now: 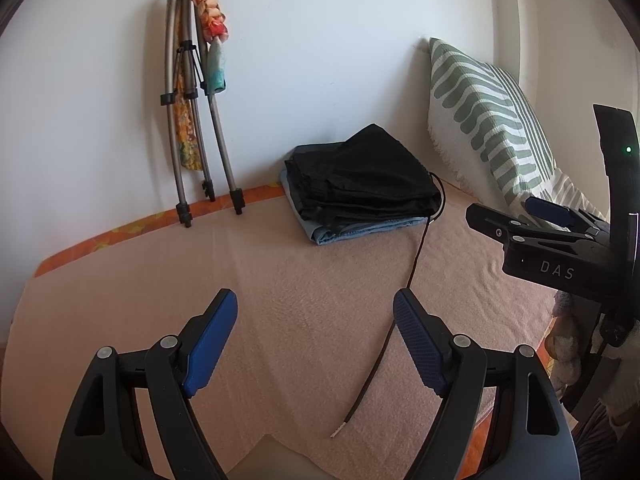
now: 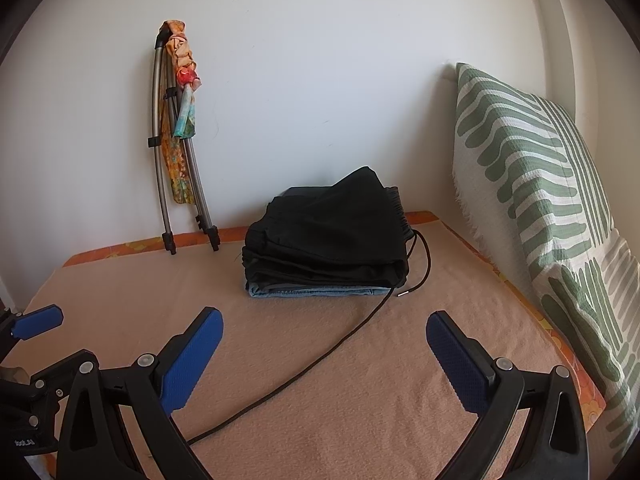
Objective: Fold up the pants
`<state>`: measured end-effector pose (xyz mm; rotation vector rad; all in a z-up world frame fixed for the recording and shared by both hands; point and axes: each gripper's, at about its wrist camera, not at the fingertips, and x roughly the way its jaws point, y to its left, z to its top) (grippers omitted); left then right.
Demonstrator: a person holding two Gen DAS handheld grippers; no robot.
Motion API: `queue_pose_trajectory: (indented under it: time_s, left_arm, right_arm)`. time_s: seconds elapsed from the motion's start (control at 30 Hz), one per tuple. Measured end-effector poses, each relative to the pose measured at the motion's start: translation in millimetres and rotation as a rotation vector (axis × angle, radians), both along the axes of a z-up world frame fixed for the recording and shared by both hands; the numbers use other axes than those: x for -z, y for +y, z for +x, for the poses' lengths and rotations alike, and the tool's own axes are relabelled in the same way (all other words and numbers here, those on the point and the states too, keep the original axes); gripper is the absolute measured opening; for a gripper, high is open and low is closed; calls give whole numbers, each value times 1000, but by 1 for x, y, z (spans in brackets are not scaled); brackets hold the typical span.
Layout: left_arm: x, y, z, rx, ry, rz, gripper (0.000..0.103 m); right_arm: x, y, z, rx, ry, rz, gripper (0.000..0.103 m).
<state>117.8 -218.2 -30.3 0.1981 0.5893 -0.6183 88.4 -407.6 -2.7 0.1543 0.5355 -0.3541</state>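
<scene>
Folded black pants (image 1: 360, 178) (image 2: 332, 236) lie on top of folded light blue jeans (image 1: 352, 232) (image 2: 320, 291) at the back of the bed near the wall. A long black drawstring (image 1: 384, 344) (image 2: 320, 360) trails from the black pants across the blanket toward me. My left gripper (image 1: 316, 340) is open and empty above the blanket, well short of the stack. My right gripper (image 2: 324, 360) is open and empty too; it shows in the left wrist view (image 1: 520, 216) at the right.
A peach blanket (image 1: 280, 280) (image 2: 400, 380) covers the bed. A folded tripod (image 1: 192, 120) (image 2: 176, 152) with colourful cloth leans on the white wall at back left. A green-and-white patterned pillow (image 1: 488, 120) (image 2: 540, 184) stands along the right side.
</scene>
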Motion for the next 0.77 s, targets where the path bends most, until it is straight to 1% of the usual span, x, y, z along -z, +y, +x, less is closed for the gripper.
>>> queue_pose_trajectory:
  time_s: [0.5, 0.63, 0.77]
  left_arm:
    - [1, -1, -1, 7, -12, 2, 80]
    - [2, -2, -4, 7, -35, 12, 80]
    - [5, -2, -1, -8, -25, 30, 80]
  right_arm:
    - [1, 1, 0, -1, 2, 0, 103]
    - [1, 2, 1, -3, 5, 1, 103]
    - [3, 2, 2, -8, 10, 5, 103]
